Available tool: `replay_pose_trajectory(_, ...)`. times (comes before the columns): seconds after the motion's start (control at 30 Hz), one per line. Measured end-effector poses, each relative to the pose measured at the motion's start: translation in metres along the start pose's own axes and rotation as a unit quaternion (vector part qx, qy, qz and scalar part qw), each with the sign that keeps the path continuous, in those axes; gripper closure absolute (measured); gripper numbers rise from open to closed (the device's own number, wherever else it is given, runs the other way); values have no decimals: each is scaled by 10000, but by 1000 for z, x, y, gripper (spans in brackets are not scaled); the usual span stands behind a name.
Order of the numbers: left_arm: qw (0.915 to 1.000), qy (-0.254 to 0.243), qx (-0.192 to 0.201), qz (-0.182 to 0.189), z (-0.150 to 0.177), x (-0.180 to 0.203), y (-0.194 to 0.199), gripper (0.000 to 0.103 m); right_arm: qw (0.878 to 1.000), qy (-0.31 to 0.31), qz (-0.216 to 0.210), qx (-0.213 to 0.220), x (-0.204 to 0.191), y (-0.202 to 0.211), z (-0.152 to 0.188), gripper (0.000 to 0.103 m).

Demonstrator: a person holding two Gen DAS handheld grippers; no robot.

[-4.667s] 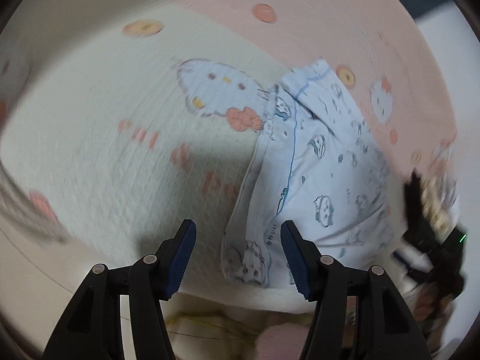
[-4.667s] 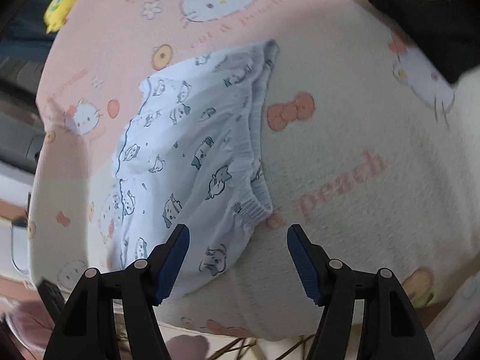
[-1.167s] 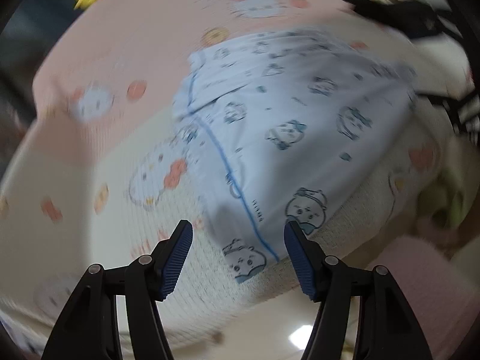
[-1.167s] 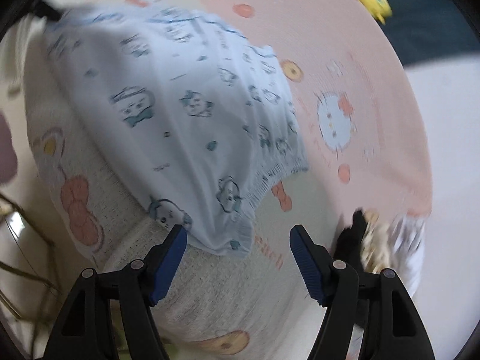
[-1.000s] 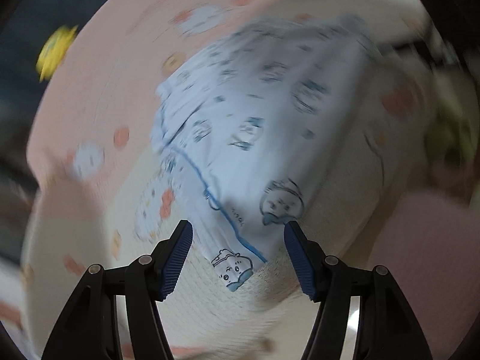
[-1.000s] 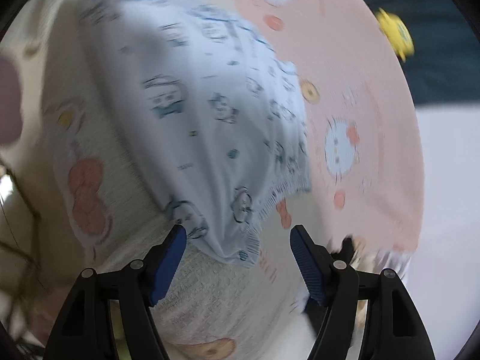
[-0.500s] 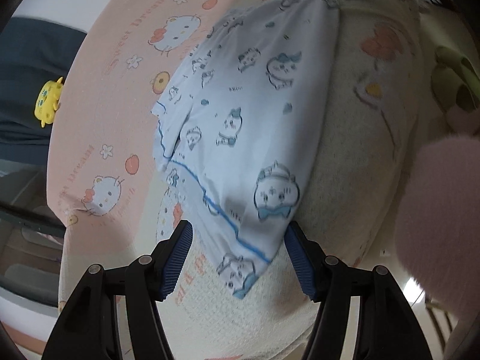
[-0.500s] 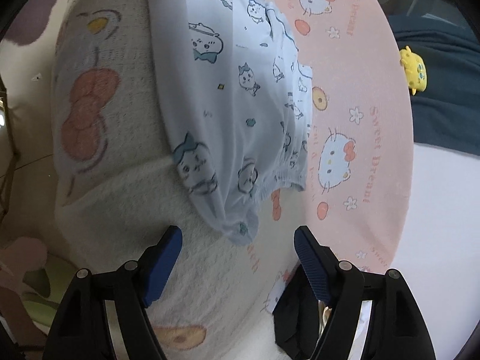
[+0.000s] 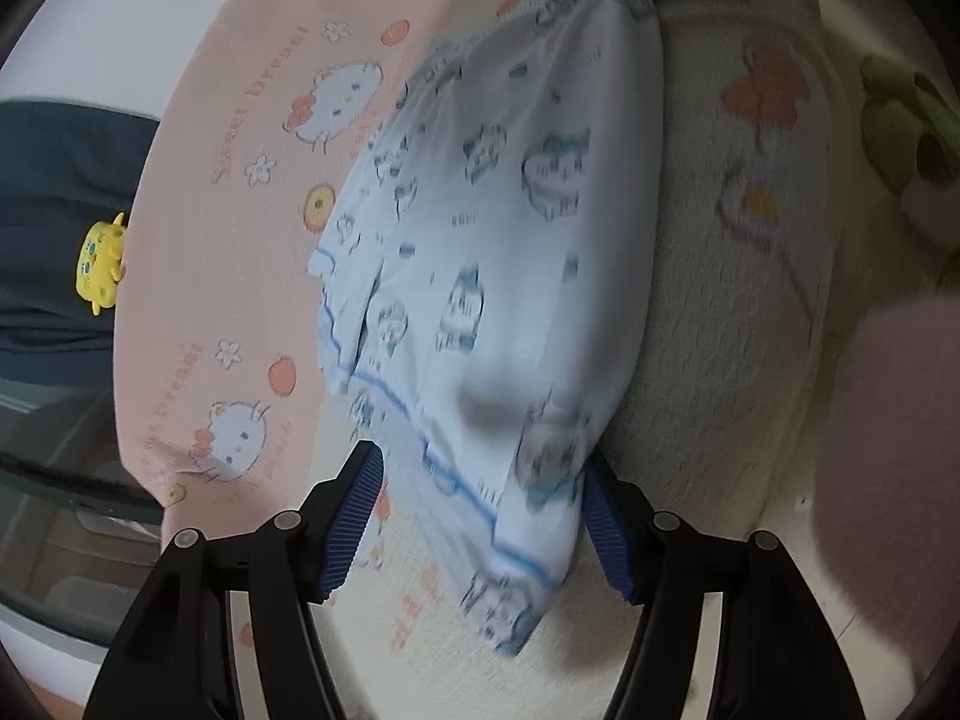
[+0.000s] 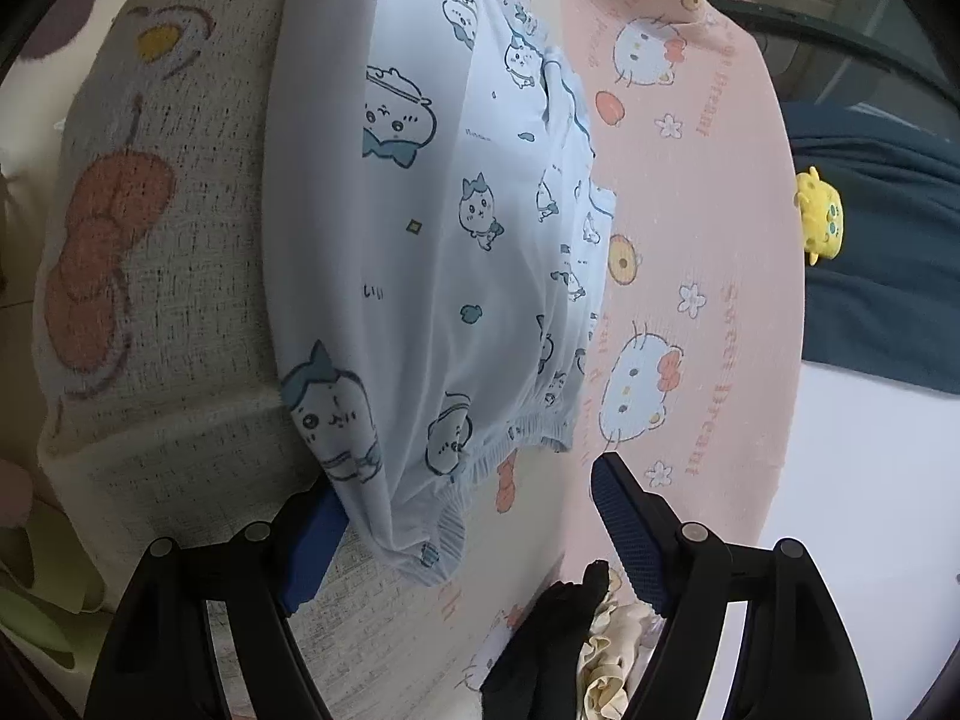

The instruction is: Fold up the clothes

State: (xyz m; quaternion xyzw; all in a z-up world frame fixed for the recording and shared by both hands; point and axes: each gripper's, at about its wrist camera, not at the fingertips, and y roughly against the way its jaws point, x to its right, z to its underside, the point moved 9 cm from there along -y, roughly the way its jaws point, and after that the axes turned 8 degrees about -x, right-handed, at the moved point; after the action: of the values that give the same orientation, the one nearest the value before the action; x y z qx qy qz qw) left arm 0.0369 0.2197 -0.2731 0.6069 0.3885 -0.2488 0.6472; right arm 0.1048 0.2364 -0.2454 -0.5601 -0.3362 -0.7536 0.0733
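Your left gripper [image 9: 483,519] is spread open, with the hemmed corner of the pale blue cartoon-print shorts [image 9: 498,276] lying between its blue pads [image 9: 351,519], unpinched. Your right gripper [image 10: 462,531] is likewise released; the elastic waistband corner [image 10: 441,516] sits between its fingers, draped over the left one. The shorts lie ahead of both grippers on the pink-and-cream blanket [image 10: 708,240]. A black-and-cream garment [image 10: 576,642] sits below the right gripper.

Each camera sits just behind its tool, looking close along the fingers at opposite ends of the shorts [image 9: 498,276] [image 10: 456,240]; both views share the shorts, the pink blanket [image 9: 240,192] [image 10: 708,228] and the yellow toy [image 9: 99,261] [image 10: 819,216]
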Motion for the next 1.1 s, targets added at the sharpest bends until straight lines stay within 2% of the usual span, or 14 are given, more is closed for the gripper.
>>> replay_pose_trajectory(0.13, 9990, -190, -218, -341, 25, -10, -13, 37, 9999, -43, 96, -36, 2, -3, 3, 25)
replay_pose_trajectory(0.33, 9990, 53, -16, -434, 0, -4, -2, 36, 9996, -108, 242, -89, 4, -8, 7, 25)
replay_pose_trajectory(0.5, 9986, 107, 89, -510, -20, -2, 1, 35, 9994, 102, 306, 133, 3, -4, -9, 25)
replay_pose_trajectory(0.6, 9944, -241, 221, -1009, -17, 2, 0, 31, 9994, 70, 305, 167, 2, -4, -9, 25)
replay_pose_trajectory(0.63, 9899, -467, 234, -1322, -13, 6, -1, 30, 9994, 8, 298, 180, 1, -3, -8, 25)
replay_pose_trajectory(0.73, 9770, -817, 381, -1932, -8, 13, -1, 31, 9996, -80, 183, 216, -5, 2, -3, 37)
replay_pose_trajectory(0.83, 9814, -473, 234, -1846, -5, 8, -2, 31, 9997, -58, 94, 209, -14, 4, -1, 54)
replay_pose_trajectory(0.9, 9895, 20, 45, -1442, -1, -1, -6, 31, 9998, 9, 17, 174, -24, 4, -2, 75)
replay_pose_trajectory(0.93, 9921, 244, -31, -1227, 0, -6, -9, 31, 9999, 46, -18, 159, -30, 5, -2, 80)
replay_pose_trajectory(0.97, 9937, 467, -107, -1011, 2, -10, -11, 31, 9999, 70, 37, 135, -34, 5, -2, 91)
replay_pose_trajectory(1.0, 9943, 683, -182, -799, 3, -14, -12, 31, 9998, 92, 103, 110, -38, 4, -2, 97)
replay_pose_trajectory(1.1, 9944, 860, -261, -559, 6, -17, -15, 31, 9996, 116, 257, 16, -46, 4, -2, 96)
